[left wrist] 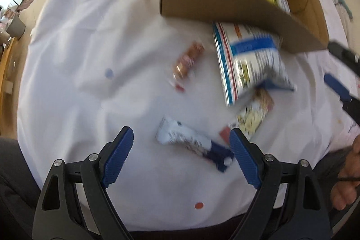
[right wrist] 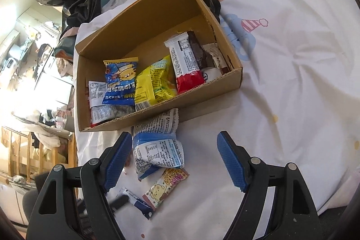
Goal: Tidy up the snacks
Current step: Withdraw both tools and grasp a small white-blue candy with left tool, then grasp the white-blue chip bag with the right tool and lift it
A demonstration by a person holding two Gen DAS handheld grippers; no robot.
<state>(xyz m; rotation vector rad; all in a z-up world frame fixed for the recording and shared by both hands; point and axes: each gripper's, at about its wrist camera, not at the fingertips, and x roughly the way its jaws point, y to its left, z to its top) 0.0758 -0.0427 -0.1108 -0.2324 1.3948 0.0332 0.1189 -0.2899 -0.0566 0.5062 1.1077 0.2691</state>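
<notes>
Though blurred, snack bar [left wrist: 191,142], box [left wrist: 225,3] cropped

Under me a bed [right wrist: 292,71] in a white printed sheet carries a cardboard box [right wrist: 157,114], a blue-and-white bag [right wrist: 157,150] touching it, three small packets nearby.

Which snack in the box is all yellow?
The yellow packet in the middle of the cardboard box. The blue packet lies left of it, the white-and-red bar right.
</notes>
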